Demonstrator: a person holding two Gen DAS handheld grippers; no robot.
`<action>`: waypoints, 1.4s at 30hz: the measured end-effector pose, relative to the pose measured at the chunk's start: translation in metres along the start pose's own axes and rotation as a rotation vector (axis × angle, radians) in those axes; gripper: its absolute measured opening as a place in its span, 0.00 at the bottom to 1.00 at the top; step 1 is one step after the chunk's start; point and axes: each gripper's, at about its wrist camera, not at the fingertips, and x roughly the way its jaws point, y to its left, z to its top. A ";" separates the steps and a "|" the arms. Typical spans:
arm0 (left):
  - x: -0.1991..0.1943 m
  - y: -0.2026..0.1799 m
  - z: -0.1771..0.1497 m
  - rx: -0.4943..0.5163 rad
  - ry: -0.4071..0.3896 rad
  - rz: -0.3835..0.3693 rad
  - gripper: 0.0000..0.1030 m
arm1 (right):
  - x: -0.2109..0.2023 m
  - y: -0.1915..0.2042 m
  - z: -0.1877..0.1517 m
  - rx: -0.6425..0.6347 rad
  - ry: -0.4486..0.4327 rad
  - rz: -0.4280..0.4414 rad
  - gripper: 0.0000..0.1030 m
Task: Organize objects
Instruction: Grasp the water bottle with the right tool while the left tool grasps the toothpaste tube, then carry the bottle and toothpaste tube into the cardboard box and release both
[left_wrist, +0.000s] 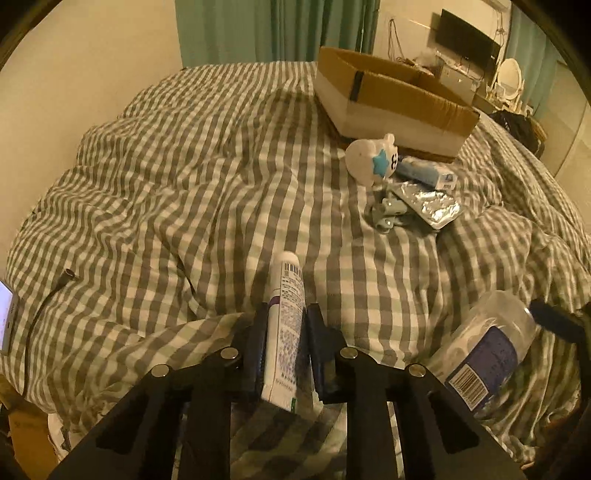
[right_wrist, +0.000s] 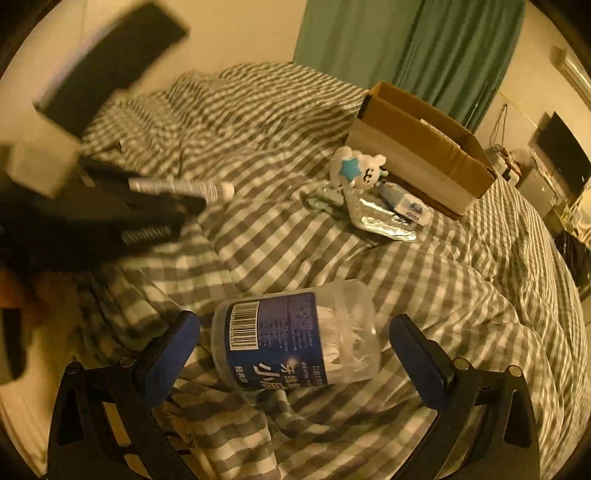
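two grippers work over the checked duvet (left_wrist: 184, 177): the left gripper (left_wrist: 284, 332) clamps a white tube (left_wrist: 286, 325), the right gripper (right_wrist: 295, 343) spreads wide around a clear floss-pick jar (right_wrist: 295, 339) lying on its side; the cardboard box (left_wrist: 391, 99) sits well beyond.

phone (left_wrist: 8, 317) cut by left edge, left claw (right_wrist: 184, 201) motion-blurred, box (right_wrist: 424, 155) contents hidden

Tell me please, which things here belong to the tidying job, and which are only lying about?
Job:
- tube, held in left gripper
- clear jar, between open right gripper fingers
- bear toy
- foil pack
- small blue box
- cardboard box, probably the container

Lying about:
- phone and cable
- checked duvet
- curtain
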 end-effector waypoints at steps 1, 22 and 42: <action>-0.001 0.000 0.001 0.000 -0.002 -0.005 0.18 | 0.004 0.000 -0.001 -0.002 0.005 -0.004 1.00; -0.059 -0.014 0.031 0.021 -0.130 -0.006 0.18 | -0.057 -0.030 0.031 0.093 -0.187 -0.004 0.89; -0.086 -0.069 0.193 0.106 -0.354 -0.020 0.18 | -0.111 -0.188 0.168 0.319 -0.466 -0.071 0.89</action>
